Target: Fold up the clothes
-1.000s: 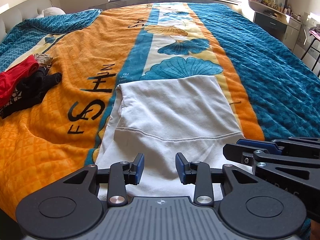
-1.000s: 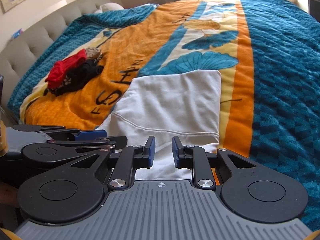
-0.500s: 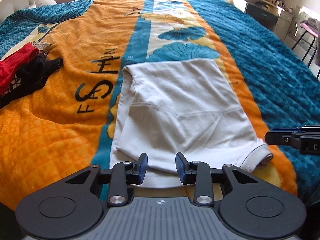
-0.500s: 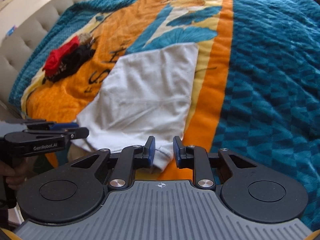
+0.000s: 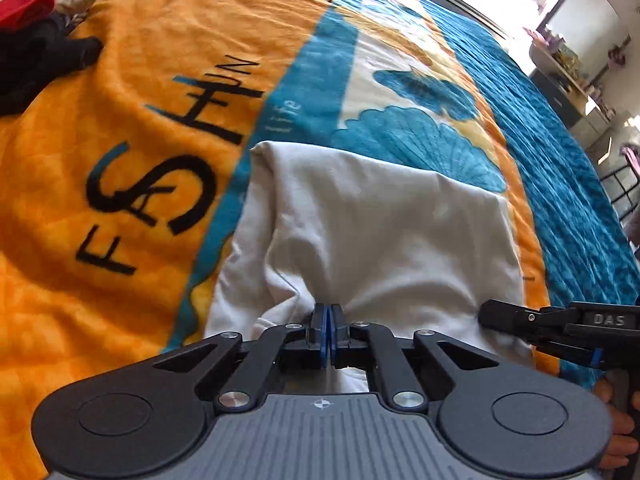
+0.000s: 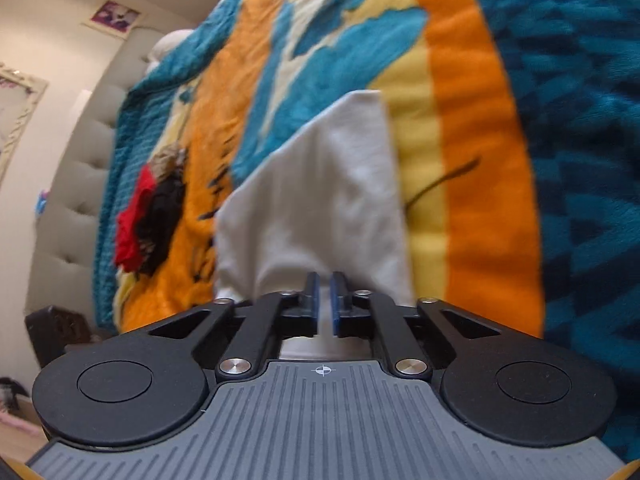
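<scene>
1. White garment [image 5: 384, 240] lies flat on the blanket [image 5: 120, 160], part-folded, directly ahead of both grippers; its long axis runs away from them toward the window.
2. Left gripper [image 5: 328, 332] is at the near edge, left side; jaws closing, pads nearly together with bunched cloth pinched between them. Grasping the garment.
3. Right gripper [image 6: 325, 304] is at the near edge, right side; in the left view its tip [image 5: 496, 320] sits on the near right corner. Right view is blurred and shows a narrow gap between the pads with white cloth in it; reads as clamped on the hem.
4. Both hands are equally near, one at each end of the near edge, well apart across the garment's width.
5. Key relation: the rest of the garment lies forward of the grip line, so the fold likely means lifting the near edge and carrying it forward along the long axis to the far edge.
6. Red and black clothes pile [image 5: 36, 40] is far left, well apart and not in the way.
</scene>
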A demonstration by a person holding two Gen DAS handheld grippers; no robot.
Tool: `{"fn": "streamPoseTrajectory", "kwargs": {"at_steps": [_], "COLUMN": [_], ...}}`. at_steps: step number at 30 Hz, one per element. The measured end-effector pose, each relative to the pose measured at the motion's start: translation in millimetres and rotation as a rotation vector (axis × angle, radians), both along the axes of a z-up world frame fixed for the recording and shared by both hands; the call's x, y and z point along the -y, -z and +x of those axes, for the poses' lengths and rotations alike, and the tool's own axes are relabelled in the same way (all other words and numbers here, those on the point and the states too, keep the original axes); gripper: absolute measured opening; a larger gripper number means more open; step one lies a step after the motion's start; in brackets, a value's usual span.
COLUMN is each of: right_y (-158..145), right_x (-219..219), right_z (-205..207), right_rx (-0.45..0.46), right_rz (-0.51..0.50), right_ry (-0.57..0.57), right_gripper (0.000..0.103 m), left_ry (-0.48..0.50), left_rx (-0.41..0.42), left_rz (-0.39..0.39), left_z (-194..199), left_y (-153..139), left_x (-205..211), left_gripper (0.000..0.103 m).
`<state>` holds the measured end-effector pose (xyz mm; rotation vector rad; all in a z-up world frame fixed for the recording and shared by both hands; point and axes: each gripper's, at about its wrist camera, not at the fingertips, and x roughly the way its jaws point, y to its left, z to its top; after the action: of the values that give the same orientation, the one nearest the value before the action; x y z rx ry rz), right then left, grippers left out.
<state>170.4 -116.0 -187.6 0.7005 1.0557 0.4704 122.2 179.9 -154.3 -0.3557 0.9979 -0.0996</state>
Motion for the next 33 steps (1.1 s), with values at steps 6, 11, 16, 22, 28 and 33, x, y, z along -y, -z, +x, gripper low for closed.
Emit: {"fn": "streamPoseTrajectory", "kwargs": {"at_steps": [6,11,16,22,28,33], "right_y": [-21,-27,2,27,-14,-63], "right_x": [39,13,-25,20,50,19], "right_z": [-7,10,45,42,3,-39], "right_rx": [0.091,0.167,0.074,0.111,0.148,0.208], "right_rz": [-0.084,0.063,0.206,0.091,0.068,-0.016], "right_ry": [0.242,0.157,0.076,0.466,0.516,0.219], "right_gripper": [0.004,0.009,0.009,0.001,0.008,0.009], "left_ry": [-0.052,0.069,0.012,-0.201,-0.144,0.097], "left_rx": [0.122,0.171,0.138,0.188,0.283,0.266], "left_rz": [0.033,-0.134,-0.169,-0.045,0.004,0.02], "left_z": [-29,13,63,54,-15,-73], "left_y": [-46,-55,-10,3,-51,-73], "left_x": [-29,-6,-1,-24,-32,-2], "left_gripper": [0.006,0.007,0.007,0.004,0.007,0.008]}}
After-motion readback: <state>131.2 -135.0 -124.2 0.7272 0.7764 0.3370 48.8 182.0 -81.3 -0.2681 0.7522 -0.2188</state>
